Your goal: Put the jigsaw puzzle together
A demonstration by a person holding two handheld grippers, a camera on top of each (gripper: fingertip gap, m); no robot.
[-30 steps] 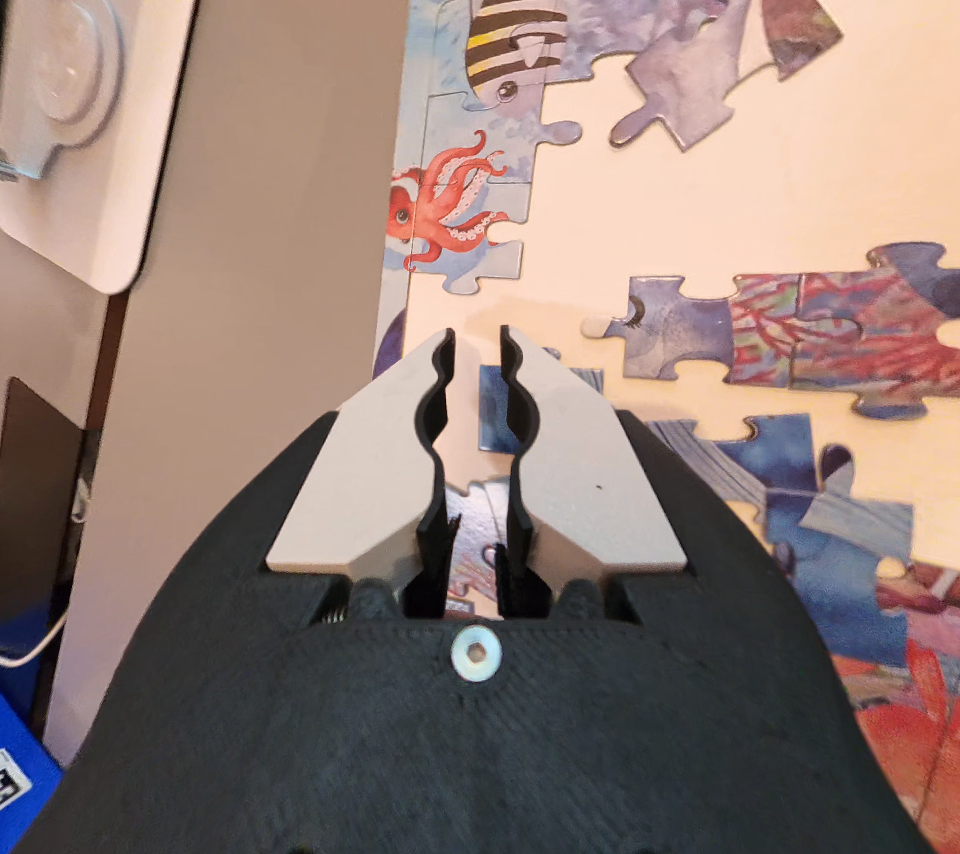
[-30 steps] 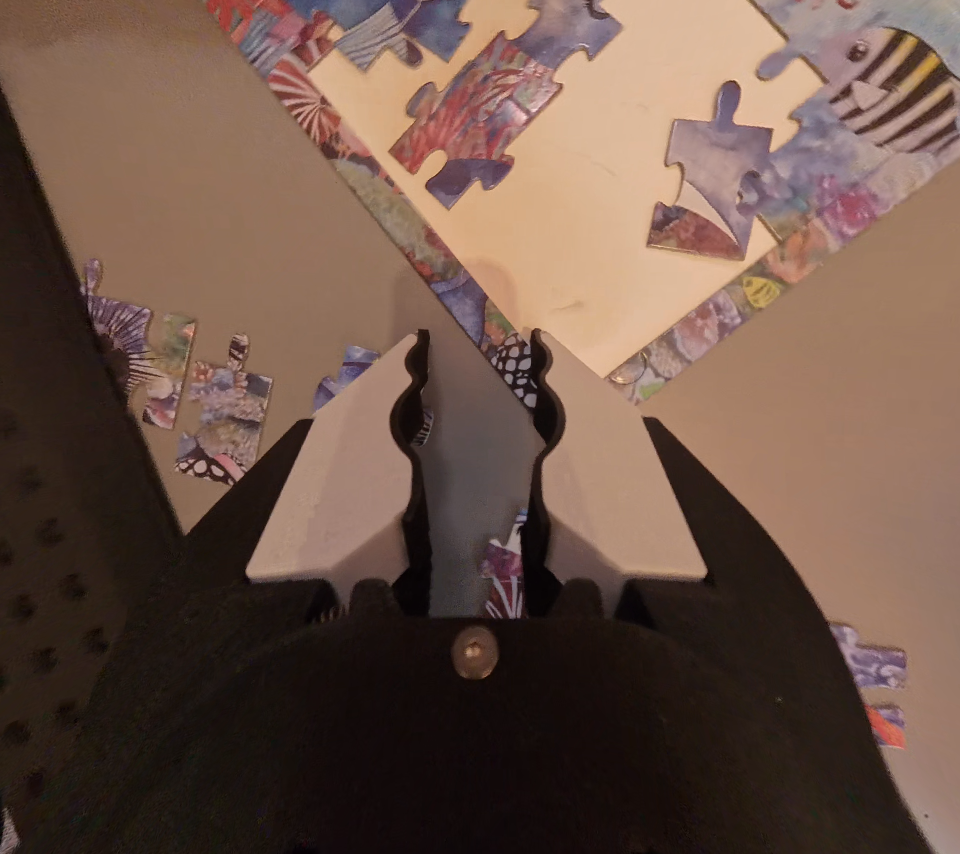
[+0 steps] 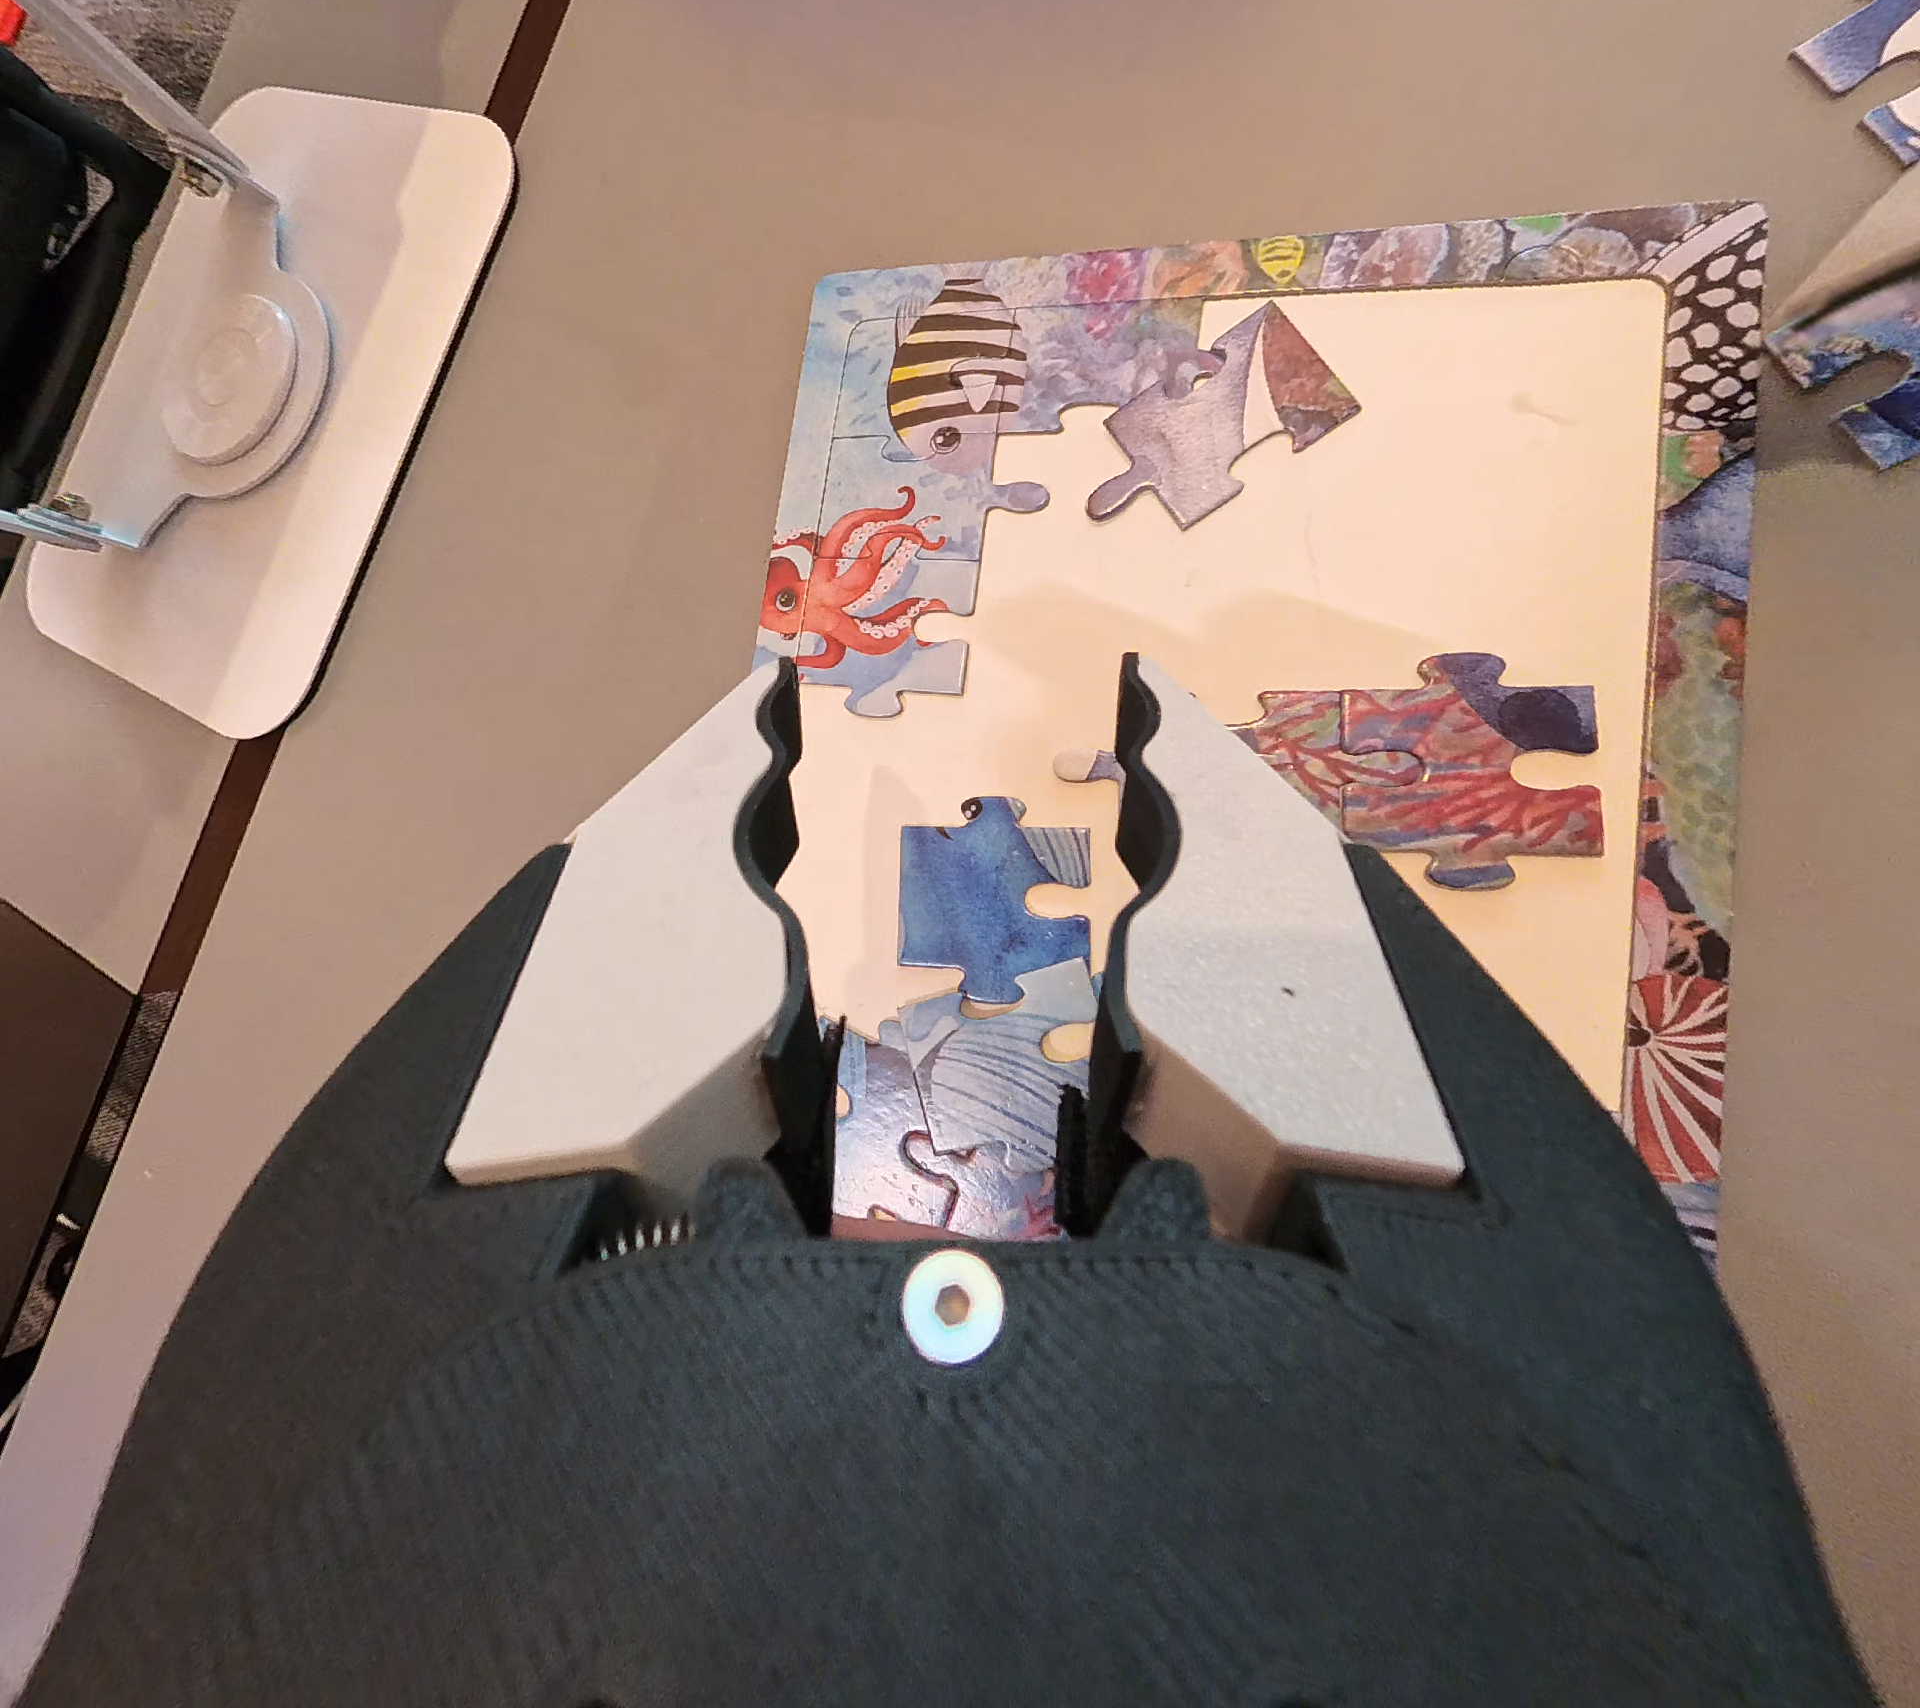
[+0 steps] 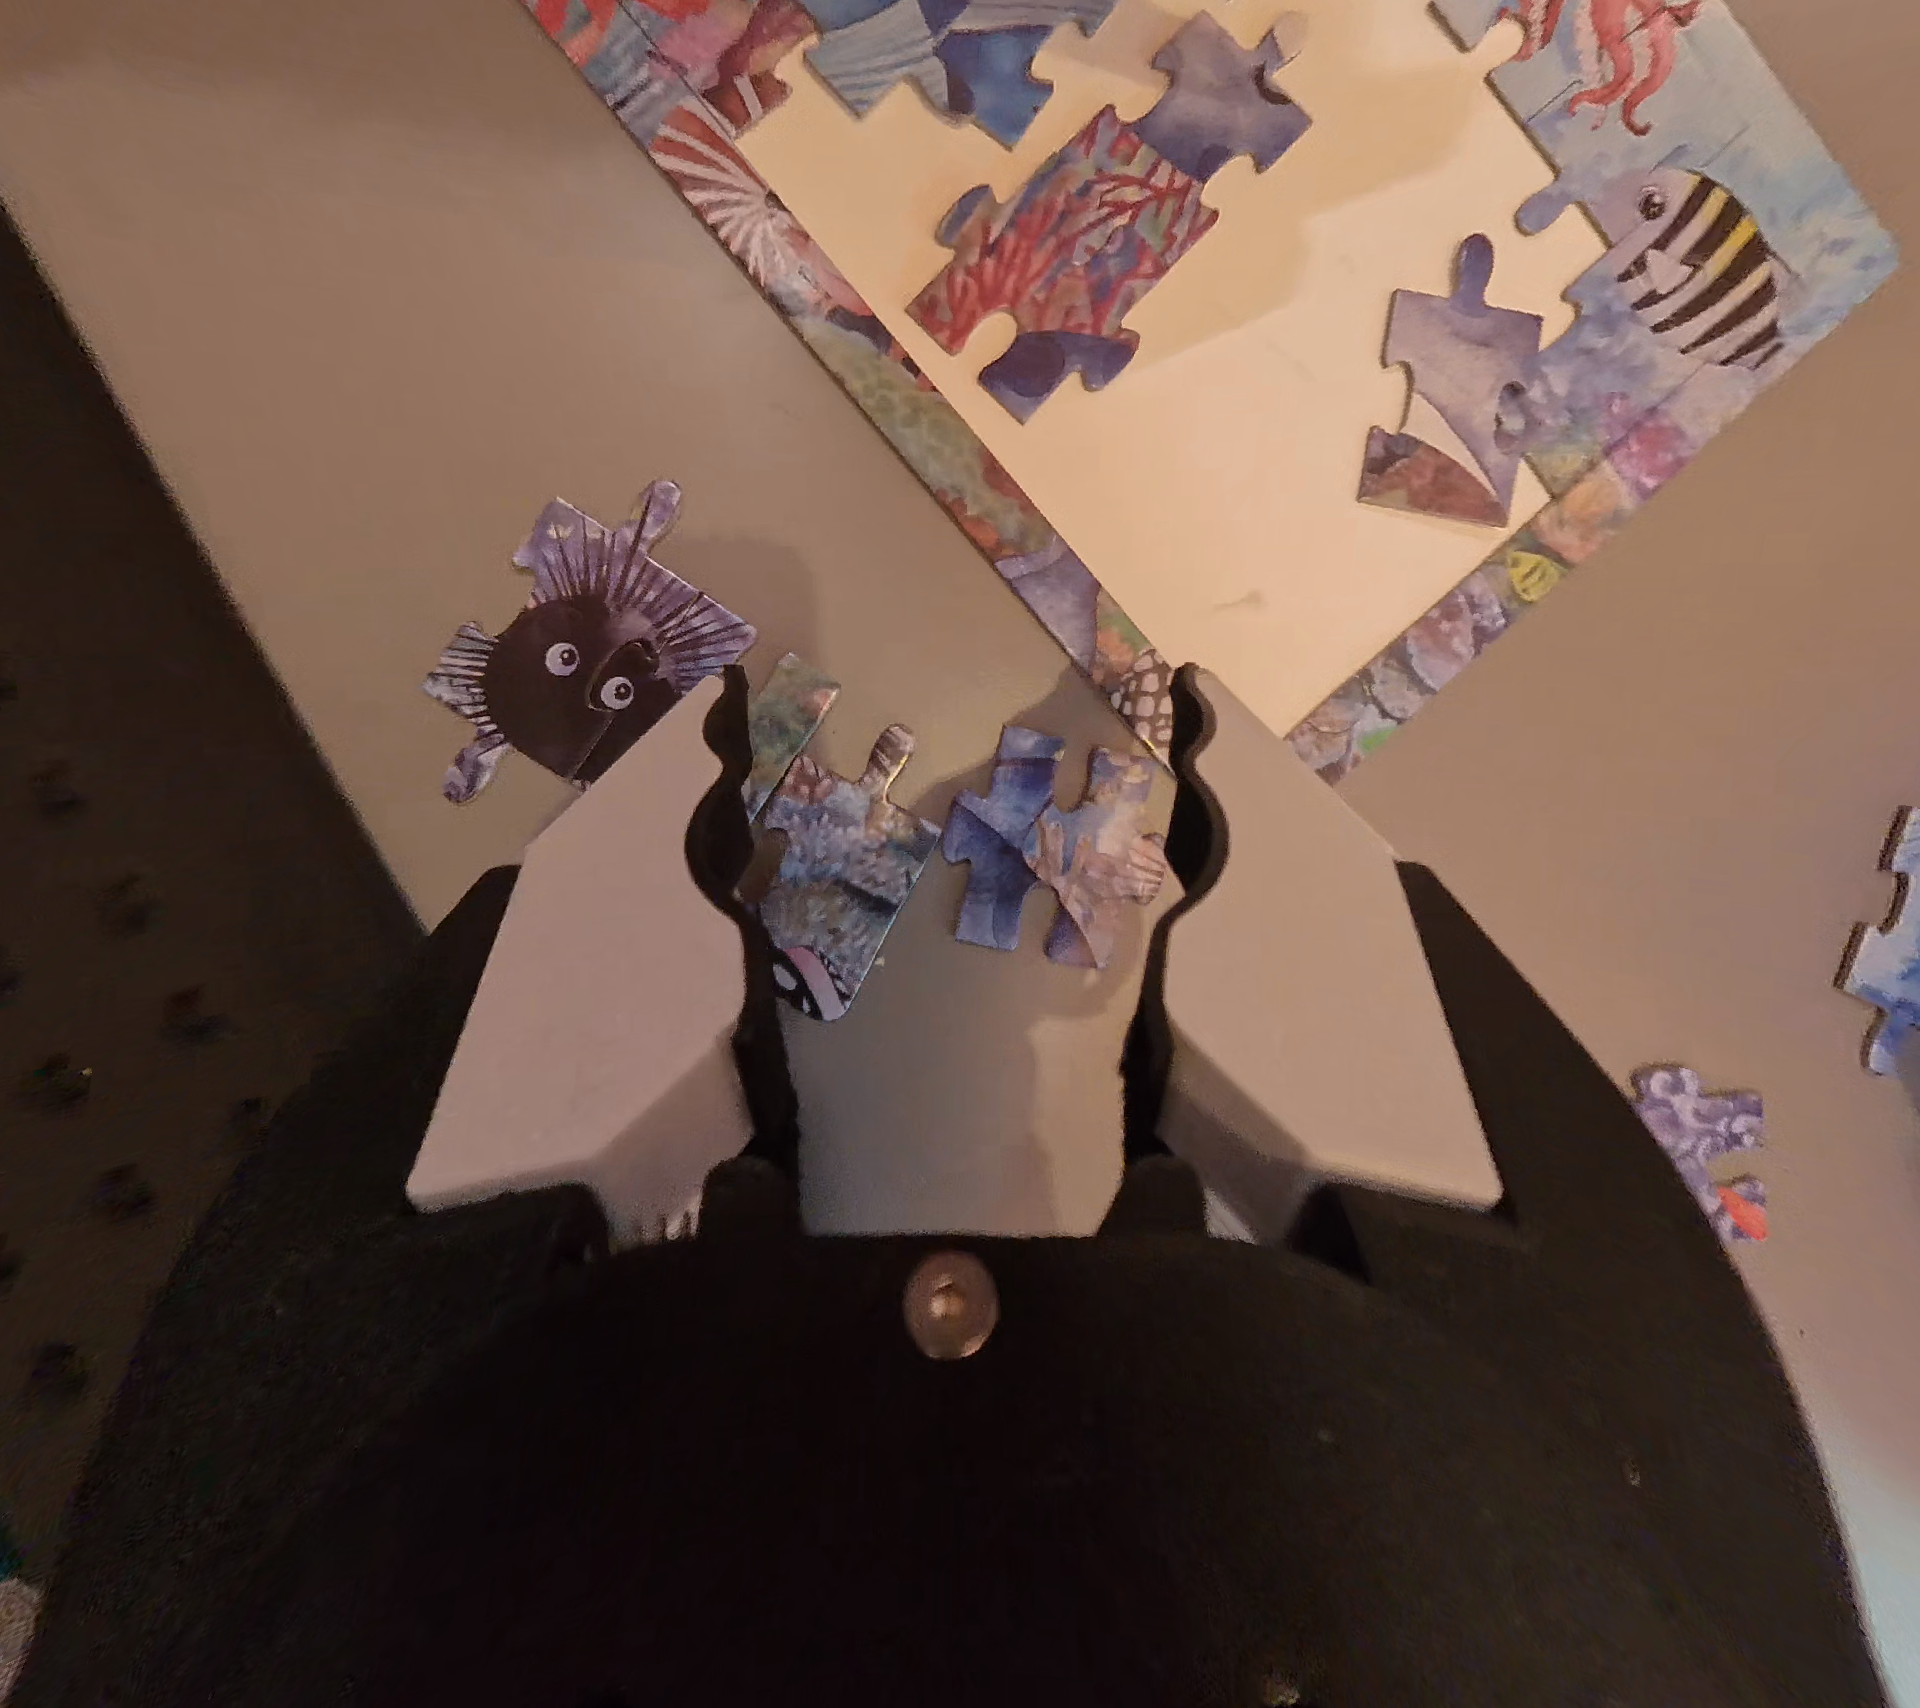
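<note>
No readable writing, label, brand, number or sign shows in either view. The puzzle tray (image 3: 1704,515) and its pieces bear only painted sea creatures, and the white plate (image 3: 343,370) at the table's left edge is blank.

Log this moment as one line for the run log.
left tool: open, empty, over blue cardboard puzzle piece | right tool: open, empty, over loose purple-blue puzzle piece | illustrated cardboard puzzle tray: partly filled
</note>
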